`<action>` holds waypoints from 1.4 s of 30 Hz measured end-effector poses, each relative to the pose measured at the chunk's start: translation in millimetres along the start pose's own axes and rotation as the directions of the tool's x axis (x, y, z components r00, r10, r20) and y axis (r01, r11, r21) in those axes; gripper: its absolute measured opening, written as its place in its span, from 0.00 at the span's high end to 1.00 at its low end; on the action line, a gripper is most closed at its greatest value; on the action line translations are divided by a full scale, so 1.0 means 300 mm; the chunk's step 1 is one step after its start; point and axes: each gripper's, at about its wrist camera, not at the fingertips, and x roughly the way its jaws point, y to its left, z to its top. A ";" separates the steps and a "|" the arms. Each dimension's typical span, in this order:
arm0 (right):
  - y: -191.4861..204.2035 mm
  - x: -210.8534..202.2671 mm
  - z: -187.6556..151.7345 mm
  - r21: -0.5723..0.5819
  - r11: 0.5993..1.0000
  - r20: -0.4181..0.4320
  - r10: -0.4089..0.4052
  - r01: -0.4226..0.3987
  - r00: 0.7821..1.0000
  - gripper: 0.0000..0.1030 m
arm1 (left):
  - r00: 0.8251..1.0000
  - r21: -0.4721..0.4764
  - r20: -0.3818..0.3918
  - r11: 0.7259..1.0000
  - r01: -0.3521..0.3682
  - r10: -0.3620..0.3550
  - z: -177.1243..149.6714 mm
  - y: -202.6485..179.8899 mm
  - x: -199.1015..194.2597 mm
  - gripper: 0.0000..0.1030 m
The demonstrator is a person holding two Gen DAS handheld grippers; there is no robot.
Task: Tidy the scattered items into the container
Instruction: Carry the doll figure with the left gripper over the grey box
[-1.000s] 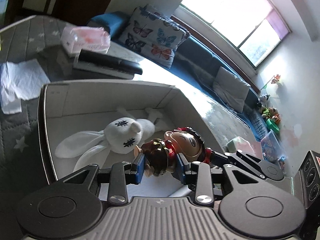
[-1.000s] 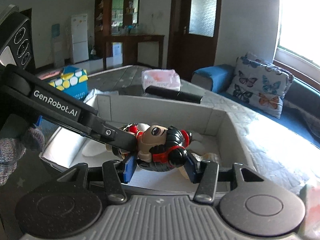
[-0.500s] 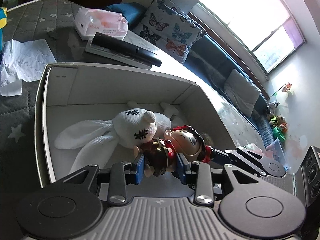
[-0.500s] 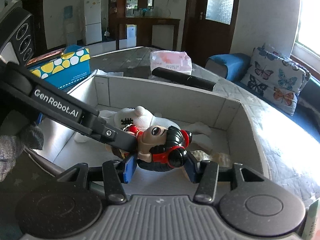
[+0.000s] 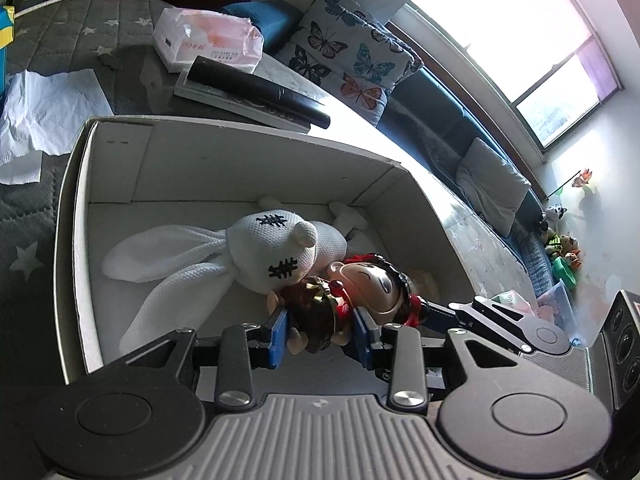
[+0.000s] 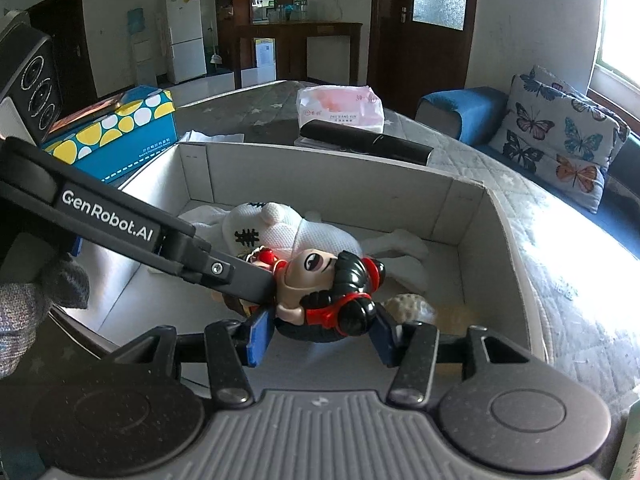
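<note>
A small doll (image 5: 360, 288) with black hair and red bands hangs low inside the white cardboard box (image 5: 240, 168), right beside a white plush rabbit (image 5: 272, 248) lying on the box floor. My left gripper (image 5: 320, 332) is shut on the doll's brown body. My right gripper (image 6: 320, 338) has its blue pads against the doll's head (image 6: 320, 280), and its jaws are opening. One of the left gripper's fingers (image 6: 224, 268) reaches in from the left to the doll. The rabbit (image 6: 320, 232) lies behind it in the box (image 6: 320, 184).
A pale round item (image 6: 408, 306) lies in the box's near right corner. Behind the box are a black tube (image 5: 256, 92) and a pink tissue pack (image 5: 208, 40). A paper towel (image 5: 40, 116) and a blue dotted carton (image 6: 116, 136) lie left; a sofa cushion (image 6: 560, 132) sits right.
Both grippers have come closer to the box with the doll between them. The doll now sits lower in the box, against the rabbit's head.
</note>
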 end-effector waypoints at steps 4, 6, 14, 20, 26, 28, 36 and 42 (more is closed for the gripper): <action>0.001 -0.004 0.006 0.004 1.000 -0.008 -0.007 0.007 1.000 0.47 | 1.000 -0.008 -0.010 1.000 0.007 -0.008 0.005 0.002 0.004 0.64; 0.001 -0.004 0.007 0.005 1.000 -0.013 -0.005 0.005 1.000 0.47 | 1.000 -0.008 -0.014 1.000 0.008 -0.008 0.007 0.002 0.006 0.64; 0.001 -0.013 0.010 0.008 1.000 -0.025 0.000 0.000 1.000 0.38 | 1.000 -0.002 -0.020 1.000 0.002 -0.002 0.003 0.000 0.000 0.64; 0.016 -0.024 0.004 -0.003 1.000 -0.019 0.001 -0.001 1.000 0.35 | 1.000 0.011 -0.025 1.000 -0.012 0.012 -0.002 -0.008 -0.004 0.64; 0.023 -0.033 0.002 0.001 1.000 -0.013 -0.005 0.005 1.000 0.35 | 1.000 0.015 -0.017 1.000 -0.023 0.023 -0.005 -0.008 -0.024 0.64; 0.025 -0.034 0.000 0.005 1.000 -0.011 -0.019 0.019 1.000 0.35 | 1.000 0.019 -0.015 1.000 -0.024 0.024 -0.007 -0.008 -0.030 0.64; 0.044 -0.058 -0.004 0.000 0.998 0.008 -0.065 0.065 0.998 0.35 | 0.999 0.036 0.001 0.999 -0.032 0.032 -0.015 -0.015 -0.059 0.64; 0.054 -0.095 -0.014 0.026 0.997 0.042 -0.075 0.074 0.996 0.28 | 0.999 0.067 0.010 0.997 -0.037 0.037 -0.027 -0.031 -0.083 0.64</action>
